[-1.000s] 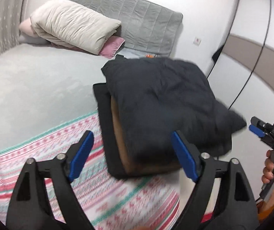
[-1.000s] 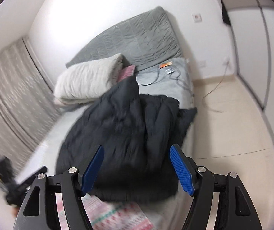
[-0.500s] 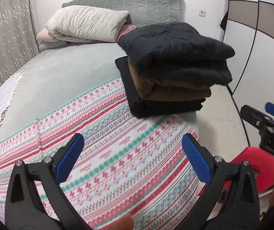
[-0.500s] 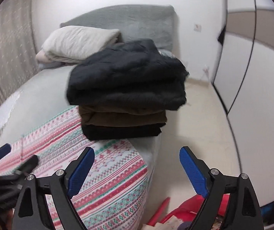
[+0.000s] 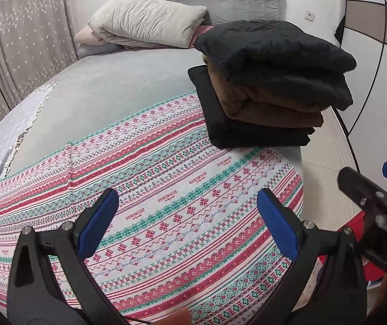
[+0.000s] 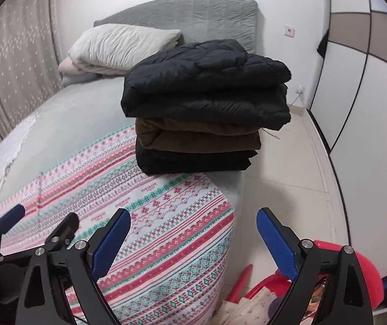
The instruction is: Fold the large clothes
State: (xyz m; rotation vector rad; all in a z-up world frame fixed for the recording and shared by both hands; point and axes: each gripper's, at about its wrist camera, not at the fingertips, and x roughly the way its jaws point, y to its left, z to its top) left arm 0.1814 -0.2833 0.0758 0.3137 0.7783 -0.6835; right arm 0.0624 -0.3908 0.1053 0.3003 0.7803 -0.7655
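A folded black quilted jacket (image 5: 277, 59) (image 6: 207, 81) lies on top of a stack on the bed's right edge. Under it is a folded brown garment (image 5: 269, 111) (image 6: 199, 138), then a folded black one (image 5: 247, 132) (image 6: 193, 159). My left gripper (image 5: 186, 223) is open and empty, held above the patterned blanket (image 5: 166, 208), well short of the stack. My right gripper (image 6: 193, 241) is open and empty, off the bed's corner near the floor side. The right gripper also shows at the right of the left wrist view (image 5: 377, 189), and the left gripper at the lower left of the right wrist view (image 6: 31, 224).
The bed has a grey sheet (image 5: 107, 92), a beige pillow (image 5: 150, 24) and a grey headboard (image 6: 193, 16). A red basket (image 6: 288, 292) with clothes stands on the tiled floor (image 6: 288, 176) by the bed. A wardrobe (image 6: 369, 108) is at the right, a curtain (image 5: 17, 40) at the left.
Both grippers have pulled back from the stack toward the foot of the bed. The black jacket, blurred and unsettled earlier, now lies still and folded on top.
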